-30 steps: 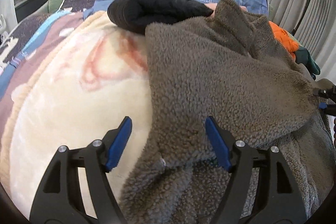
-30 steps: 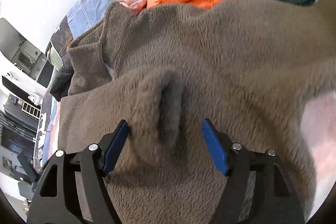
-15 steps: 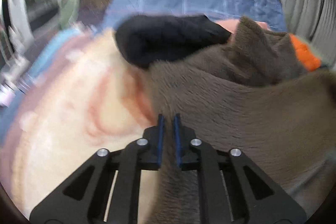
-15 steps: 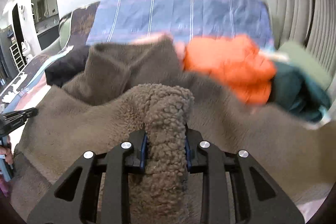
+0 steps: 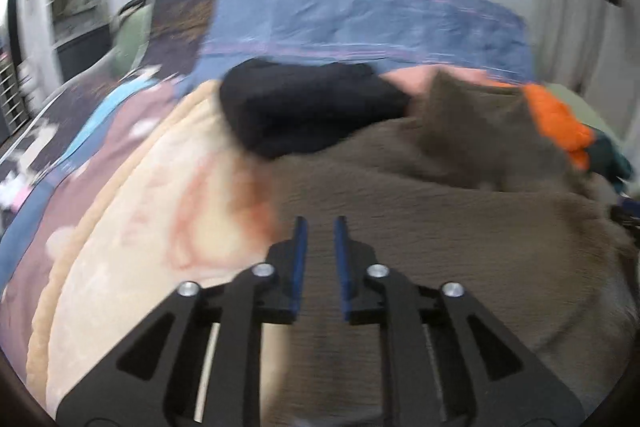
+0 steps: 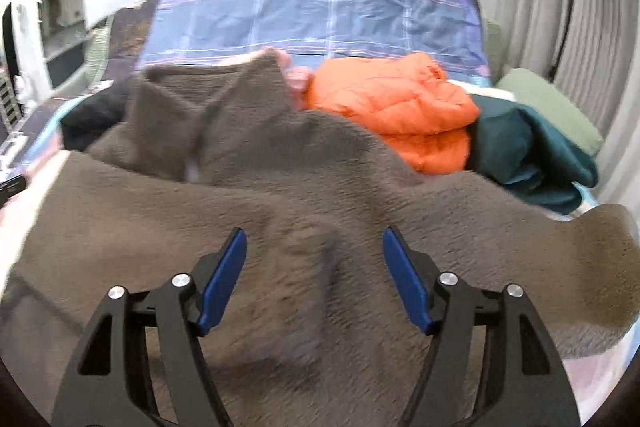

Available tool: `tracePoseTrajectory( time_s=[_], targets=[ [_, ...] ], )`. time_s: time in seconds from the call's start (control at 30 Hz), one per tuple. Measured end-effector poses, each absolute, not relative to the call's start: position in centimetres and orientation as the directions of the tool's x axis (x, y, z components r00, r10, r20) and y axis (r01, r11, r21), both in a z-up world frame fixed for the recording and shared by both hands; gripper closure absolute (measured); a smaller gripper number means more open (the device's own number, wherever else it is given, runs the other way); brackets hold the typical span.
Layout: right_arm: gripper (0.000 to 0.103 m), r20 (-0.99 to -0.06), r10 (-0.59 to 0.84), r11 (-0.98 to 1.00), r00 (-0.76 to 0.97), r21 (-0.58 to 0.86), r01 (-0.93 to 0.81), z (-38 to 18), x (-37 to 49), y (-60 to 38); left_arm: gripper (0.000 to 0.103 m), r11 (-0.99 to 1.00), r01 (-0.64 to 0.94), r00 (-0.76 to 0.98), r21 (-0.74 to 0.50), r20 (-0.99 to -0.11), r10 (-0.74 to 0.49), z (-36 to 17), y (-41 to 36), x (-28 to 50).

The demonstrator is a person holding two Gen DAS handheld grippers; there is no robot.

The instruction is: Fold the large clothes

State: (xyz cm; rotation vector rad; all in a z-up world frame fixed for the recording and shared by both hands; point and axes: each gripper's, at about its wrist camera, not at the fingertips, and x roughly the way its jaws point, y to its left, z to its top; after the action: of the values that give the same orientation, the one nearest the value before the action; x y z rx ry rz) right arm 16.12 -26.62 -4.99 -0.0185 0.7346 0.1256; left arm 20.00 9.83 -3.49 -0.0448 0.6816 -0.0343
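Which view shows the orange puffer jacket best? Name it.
The right wrist view: the orange puffer jacket lies nearly whole, quilting visible. The left wrist view shows only a blurred edge behind the brown fleece.

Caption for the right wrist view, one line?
Right gripper open over the brown fleece jacket spread on the bed, orange puffer jacket behind.

My left gripper [image 5: 320,259] has black plastic arms with long cut-out slots, four round silver screw heads across the linkage, and flat blue pads [image 5: 299,263] lining the jaws. My right gripper [image 6: 315,279] is built alike: black slotted arms, silver screws, blue pads [image 6: 222,283] on angled fingers.
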Motion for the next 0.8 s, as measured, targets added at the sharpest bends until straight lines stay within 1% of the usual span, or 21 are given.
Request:
tracePoseTrajectory(
  time_s=[0.03, 0.07, 0.1, 0.13, 0.17, 0.23, 0.3, 0.33, 0.37, 0.47, 0.5, 0.53, 0.57, 0.6, 0.67, 0.7, 0.77, 0.8],
  targets=[
    [0.048, -0.689, 0.126, 0.991, 0.714, 0.049, -0.128, -5.8, 16.3, -26.4, 0.08, 0.996, 0.079, 0.768, -0.047, -0.634, -0.091, -3.4, 7.8, 19.9],
    [0.05, -0.726, 0.12, 0.992, 0.677, 0.053, -0.119, -6.7, 16.7, -26.2, 0.077, 0.992, 0.123, 0.757, -0.04, -0.642, -0.12, -3.8, 6.2, 20.0],
    [0.053, -0.792, 0.083, 0.996, 0.605, 0.038, -0.087, -9.1, 17.2, -25.4, 0.076, 0.988, 0.149, 0.746, -0.03, -0.653, -0.133, -4.4, 5.3, 20.2],
    [0.052, -0.837, 0.067, 0.997, 0.544, 0.041, -0.061, -11.2, 18.1, -25.6, 0.075, 0.985, 0.173, 0.727, -0.012, -0.673, -0.135, -5.6, 4.1, 20.5],
    [0.052, -0.834, 0.093, 0.996, 0.544, 0.077, -0.053, -11.9, 18.2, -26.1, 0.074, 0.981, 0.194, 0.694, 0.011, -0.709, -0.129, -7.4, 2.7, 21.0],
    [0.052, -0.813, 0.147, 0.988, 0.563, 0.153, -0.037, -10.6, 17.5, -27.4, 0.073, 0.976, 0.204, 0.642, 0.081, -0.763, -0.071, -11.3, 0.6, 22.0],
    [0.051, -0.791, 0.187, 0.975, 0.582, 0.22, -0.014, -8.8, 16.1, -28.9, 0.073, 0.973, 0.19, 0.68, 0.133, -0.732, -0.033, -11.3, 0.0, 21.5],
    [0.051, -0.763, 0.211, 0.965, 0.611, 0.261, -0.007, -7.5, 14.8, -30.2, 0.072, 0.973, 0.185, 0.689, 0.141, -0.725, -0.026, -11.1, -0.1, 21.3],
    [0.049, -0.746, 0.21, 0.962, 0.632, 0.273, 0.003, -6.7, 13.9, -31.0, 0.071, 0.972, 0.18, 0.694, 0.149, -0.72, -0.019, -11.2, 0.0, 21.2],
    [0.043, -0.633, 0.161, 0.94, 0.757, 0.333, 0.078, -2.9, 9.5, -36.5, 0.07, 0.974, 0.181, 0.688, 0.136, -0.725, -0.026, -11.3, 0.2, 21.2],
    [0.038, -0.586, 0.12, 0.919, 0.802, 0.37, 0.133, -1.6, 7.6, -39.6, 0.07, 0.974, 0.181, 0.688, 0.138, -0.725, -0.025, -11.3, 0.1, 21.1],
    [0.033, -0.557, 0.081, 0.897, 0.827, 0.402, 0.183, -1.0, 6.5, -42.1, 0.07, 0.973, 0.181, 0.688, 0.14, -0.725, -0.023, -11.2, 0.1, 21.1],
    [0.029, -0.53, 0.038, 0.864, 0.847, 0.444, 0.239, -0.3, 5.3, -44.7, 0.07, 0.973, 0.181, 0.688, 0.144, -0.725, -0.021, -11.2, -0.1, 21.3],
    [0.025, -0.514, -0.014, 0.803, 0.858, 0.506, 0.316, -0.1, 3.7, -48.2, 0.07, 0.973, 0.18, 0.688, 0.146, -0.725, -0.019, -11.2, -0.2, 21.4],
    [0.025, -0.516, -0.064, 0.657, 0.854, 0.623, 0.425, -0.9, 1.5, -53.6, 0.07, 0.972, 0.181, 0.689, 0.15, -0.725, -0.016, -11.3, -0.3, 21.5],
    [0.025, -0.516, -0.071, 0.539, 0.853, 0.7, 0.468, -2.0, 0.3, -56.5, 0.07, 0.972, 0.181, 0.689, 0.151, -0.725, -0.016, -11.3, -0.2, 21.5],
    [0.025, -0.514, -0.036, 0.396, 0.857, 0.78, 0.485, -3.8, -0.3, -59.7, 0.07, 0.972, 0.18, 0.689, 0.15, -0.725, -0.016, -11.3, -0.1, 21.3],
    [0.025, -0.508, 0.014, 0.331, 0.861, 0.815, 0.476, -4.9, 0.2, -61.1, 0.07, 0.972, 0.18, 0.689, 0.151, -0.725, -0.016, -11.3, -0.1, 21.3]
  ],
)
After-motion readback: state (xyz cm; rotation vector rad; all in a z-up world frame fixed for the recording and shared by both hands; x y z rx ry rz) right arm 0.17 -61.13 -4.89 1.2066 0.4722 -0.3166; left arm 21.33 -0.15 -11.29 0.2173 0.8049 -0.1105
